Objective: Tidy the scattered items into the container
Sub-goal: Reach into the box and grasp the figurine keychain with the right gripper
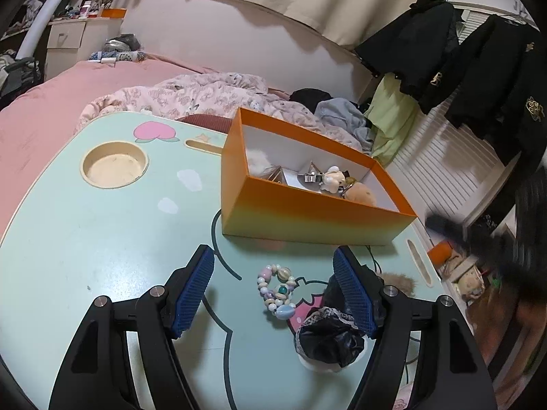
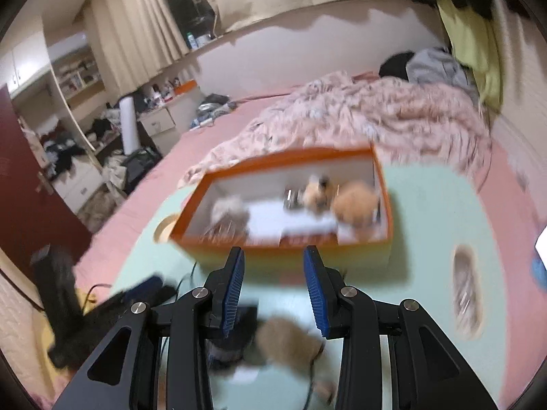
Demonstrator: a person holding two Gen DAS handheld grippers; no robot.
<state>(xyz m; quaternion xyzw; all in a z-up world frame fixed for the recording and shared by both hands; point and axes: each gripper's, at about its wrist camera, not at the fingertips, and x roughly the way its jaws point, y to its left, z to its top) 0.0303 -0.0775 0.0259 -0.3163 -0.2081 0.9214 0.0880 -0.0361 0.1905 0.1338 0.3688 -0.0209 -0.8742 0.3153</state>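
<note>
An orange box (image 1: 307, 220) stands on a mint lap table (image 1: 102, 239) and holds a small mouse figure (image 1: 333, 177), a tan plush (image 1: 360, 193) and metal bits. My left gripper (image 1: 273, 263) is open above the table. A pastel bead bracelet (image 1: 278, 290) lies between its fingers, and a black lace-trimmed scrunchie (image 1: 330, 336) lies by the right finger. In the blurred right wrist view, my right gripper (image 2: 273, 256) is open in front of the box (image 2: 290, 256), above a tan fluffy item (image 2: 287, 341) and the black scrunchie (image 2: 229, 348).
The table has a round cup recess (image 1: 114, 164) at the left and a slot (image 1: 418, 261) at the right edge. A pink bed with a crumpled quilt (image 1: 205, 95) lies behind. Dark clothes (image 1: 461, 78) hang at the right.
</note>
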